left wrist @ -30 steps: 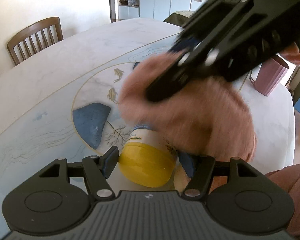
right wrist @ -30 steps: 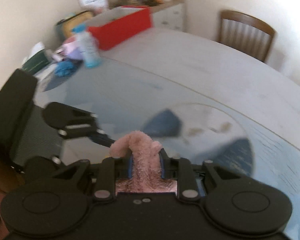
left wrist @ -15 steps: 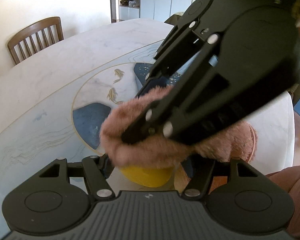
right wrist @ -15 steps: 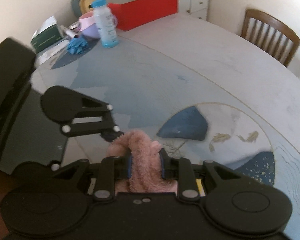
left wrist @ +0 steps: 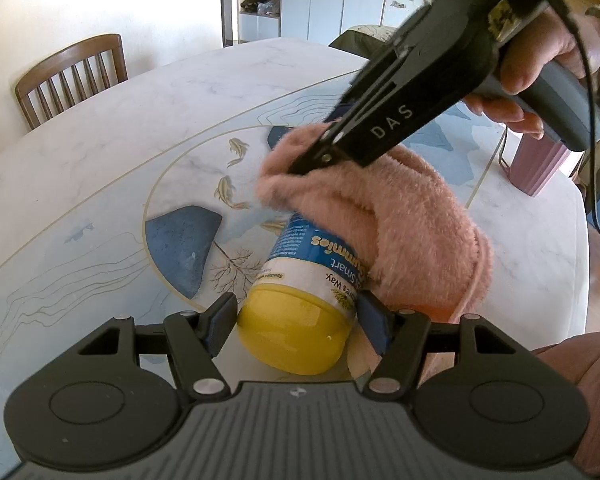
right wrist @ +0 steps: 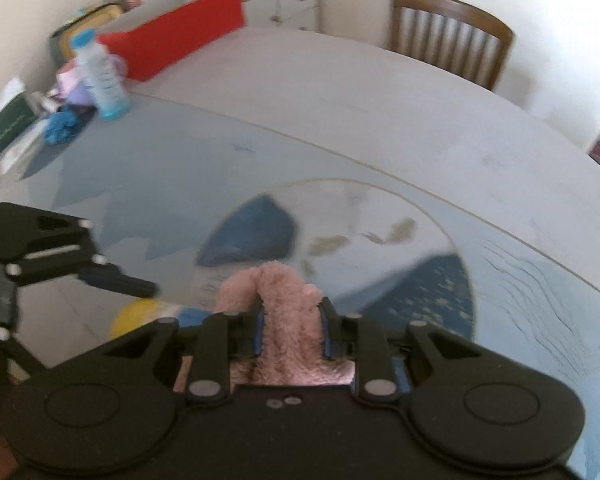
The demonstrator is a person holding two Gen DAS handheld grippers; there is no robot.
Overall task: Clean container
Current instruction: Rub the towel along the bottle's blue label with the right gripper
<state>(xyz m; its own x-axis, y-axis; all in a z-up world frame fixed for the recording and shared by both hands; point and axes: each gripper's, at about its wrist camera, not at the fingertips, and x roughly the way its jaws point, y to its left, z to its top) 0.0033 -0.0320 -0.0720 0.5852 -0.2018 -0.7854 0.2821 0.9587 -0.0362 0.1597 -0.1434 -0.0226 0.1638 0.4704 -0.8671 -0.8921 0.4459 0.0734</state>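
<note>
The container point(left wrist: 312, 276) is a plastic bottle with a glossy yellow cap and a blue-and-white label whose print reads upside down toward the camera. It lies tilted, cap nearest, low in the middle of the left wrist view above the table point(left wrist: 148, 120). The left gripper point(left wrist: 298, 322) has its two blue-padded fingers closed against the cap end, one on each side. A fluffy pink cloth point(left wrist: 384, 216) drapes over the far and right side of the bottle, touching the label. The right gripper point(right wrist: 291, 326) clamps a fold of that cloth between narrow jaws; a hand point(left wrist: 540, 76) grips its handle. In the blurred right wrist view only a yellow patch, probably the cap, shows beside the cloth. At the far left stand a pale blue bottle point(right wrist: 102, 80) and a red box point(right wrist: 172, 46); what either holds cannot be seen.
</note>
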